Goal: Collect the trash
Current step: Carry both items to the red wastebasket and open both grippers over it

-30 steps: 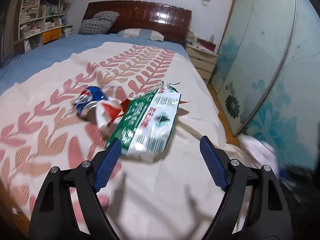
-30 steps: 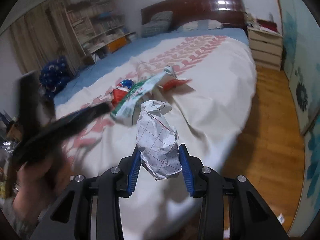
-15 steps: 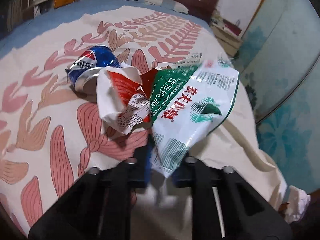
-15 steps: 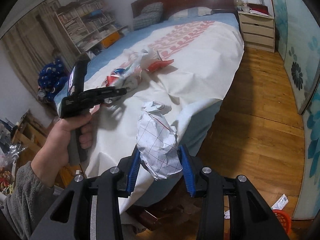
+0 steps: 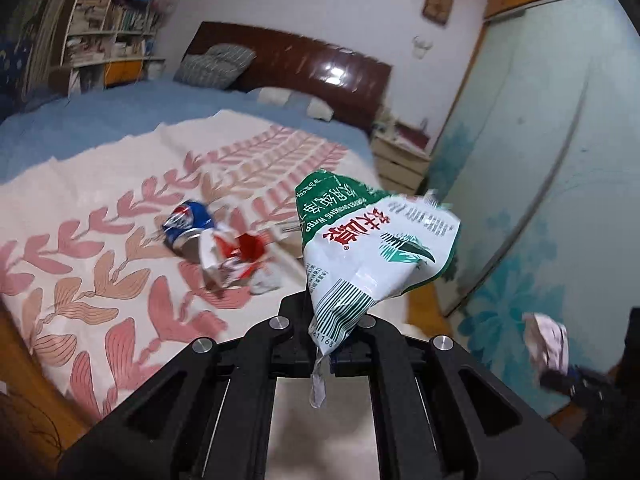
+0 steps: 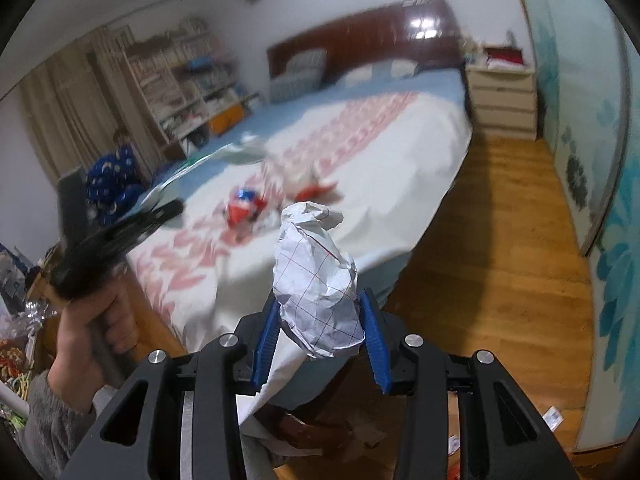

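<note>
My left gripper (image 5: 322,336) is shut on a green and white plastic wrapper (image 5: 368,248) and holds it up above the bed. On the bedspread (image 5: 100,264) lie a crushed blue Pepsi can (image 5: 186,226) and a crumpled red and white wrapper (image 5: 236,258). My right gripper (image 6: 320,328) is shut on a crumpled ball of gridded white paper (image 6: 316,284), held off the bed's foot corner. The left gripper (image 6: 120,236) with the green wrapper (image 6: 208,160) shows blurred in the right wrist view, as do the can (image 6: 244,196) and red wrapper (image 6: 240,214).
A dark wooden headboard (image 5: 304,68) with pillows at the far end. Bookshelves (image 5: 108,24) on the left. A white nightstand (image 6: 502,98) by the bed. Wood floor (image 6: 500,260) to the right, sliding wardrobe doors (image 5: 540,160) beyond. Small scraps (image 6: 554,416) lie on the floor.
My left gripper closed on the green wrapper and lifted it off the bed. The can and red wrapper stay on the bedspread. My right gripper keeps the paper ball.
</note>
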The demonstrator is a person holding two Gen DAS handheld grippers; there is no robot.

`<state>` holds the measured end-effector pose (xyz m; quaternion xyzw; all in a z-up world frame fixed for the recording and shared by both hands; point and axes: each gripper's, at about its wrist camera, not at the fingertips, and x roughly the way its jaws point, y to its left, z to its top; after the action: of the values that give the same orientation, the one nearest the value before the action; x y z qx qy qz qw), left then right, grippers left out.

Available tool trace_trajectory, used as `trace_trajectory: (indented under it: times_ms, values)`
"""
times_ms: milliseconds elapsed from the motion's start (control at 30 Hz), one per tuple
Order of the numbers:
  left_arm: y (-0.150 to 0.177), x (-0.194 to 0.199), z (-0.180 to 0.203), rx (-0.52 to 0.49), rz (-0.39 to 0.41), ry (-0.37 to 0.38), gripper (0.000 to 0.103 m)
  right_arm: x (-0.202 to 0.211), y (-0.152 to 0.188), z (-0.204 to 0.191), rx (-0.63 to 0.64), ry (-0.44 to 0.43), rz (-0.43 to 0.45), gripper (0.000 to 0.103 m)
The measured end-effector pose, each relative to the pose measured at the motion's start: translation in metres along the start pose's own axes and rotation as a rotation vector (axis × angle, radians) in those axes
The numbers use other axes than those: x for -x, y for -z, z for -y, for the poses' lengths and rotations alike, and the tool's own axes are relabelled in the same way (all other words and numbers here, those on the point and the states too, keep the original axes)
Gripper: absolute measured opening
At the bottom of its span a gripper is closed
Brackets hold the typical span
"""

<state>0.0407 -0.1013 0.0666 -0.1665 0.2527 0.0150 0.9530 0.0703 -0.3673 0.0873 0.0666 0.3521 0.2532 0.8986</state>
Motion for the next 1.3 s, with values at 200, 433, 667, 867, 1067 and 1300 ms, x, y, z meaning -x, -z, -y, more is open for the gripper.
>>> trace_trajectory:
  times_ms: [200,433,667,867,1067,1300]
  values:
    - [0.0,-0.008,0.108,-0.157,-0.088,0.157,0.004,0.096,0.008,0.072,0.002,0.216,0.048,0.04]
    - [0.098,-0.063,0.272,-0.412,-0.392,0.331,0.004,0.168,0.103,0.198,-0.23,0.436,-0.115,0.04]
    - [0.268,-0.117,0.351,-0.69,-0.859,0.361,0.003,0.157,0.225,0.262,-0.473,0.457,-0.314,0.04]
    - [0.322,-0.147,0.363,-0.772,-1.044,0.305,0.003,0.112,0.273,0.276,-0.568,0.441,-0.414,0.04]
    - [0.343,-0.164,0.355,-0.768,-1.133,0.271,0.004,0.085,0.276,0.281,-0.609,0.42,-0.419,0.042]
    - [0.333,-0.157,0.346,-0.758,-1.103,0.247,0.043,0.081,0.276,0.281,-0.595,0.419,-0.401,0.056]
